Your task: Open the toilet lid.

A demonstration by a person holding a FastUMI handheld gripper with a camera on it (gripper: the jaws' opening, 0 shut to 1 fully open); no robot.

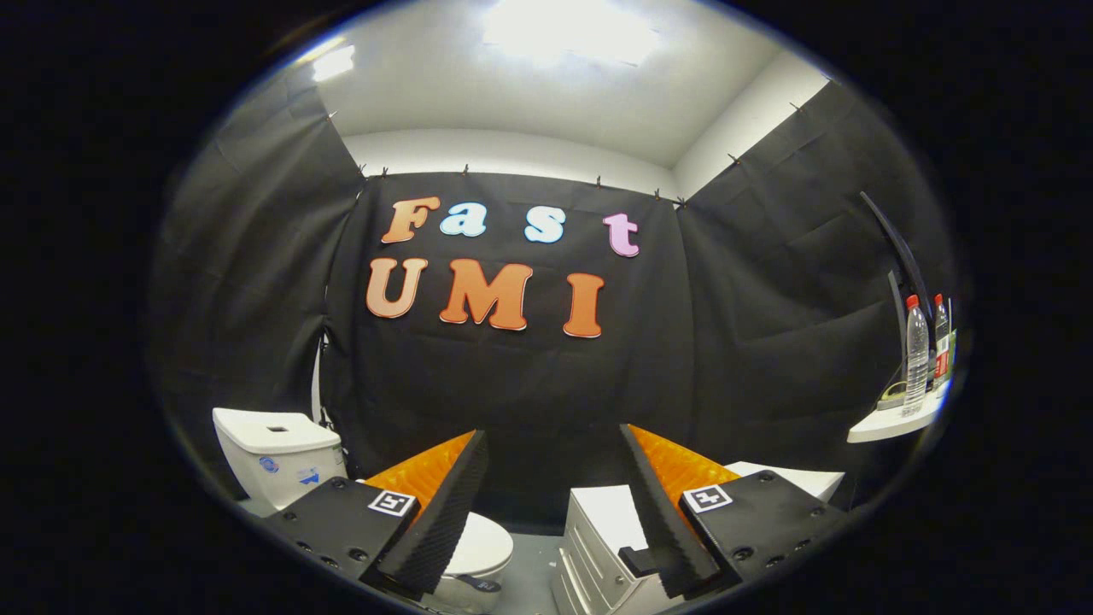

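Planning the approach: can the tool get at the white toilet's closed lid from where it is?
Probably yes. The tool is open, holding nothing. The white toilet lid lies closed, low beside and partly behind one finger, with nothing visible between. The white drawer cabinet stands apart beside it.

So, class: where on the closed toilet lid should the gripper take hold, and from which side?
Probably the front rim of the toilet lid, from the front: it lies flat and hinges at the tank, so the front edge lifts. The gripper is open, holding nothing.
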